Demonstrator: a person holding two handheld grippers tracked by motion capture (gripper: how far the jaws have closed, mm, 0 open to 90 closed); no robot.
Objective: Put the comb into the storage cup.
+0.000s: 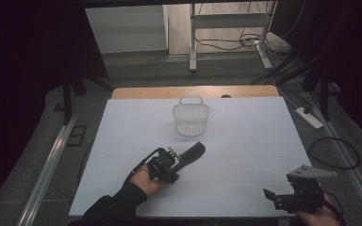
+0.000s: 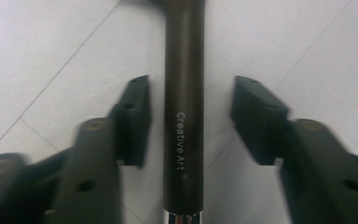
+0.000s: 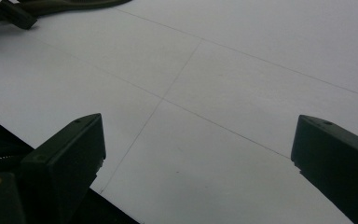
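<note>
The left gripper is lowered over a dark, slender matte handle printed with "Creative Art", which lies flat on the white counter. The handle runs straight up between the two black fingers, and a gap shows on either side of it, so the fingers are open around it and not yet pressing. A metal ferrule shows at the handle's near end. In the high view the tool's dark, broad curved end points toward a white wire basket with a loop handle, which stands well apart, farther up the counter.

The handle is round and smooth, so it is likely to roll or be pushed sideways if one finger meets it before the other. A grip taken close to the ferrule end could let the long far end droop when lifted. The right gripper is held near the counter's near right corner, its fingers spread wide on nothing.
</note>
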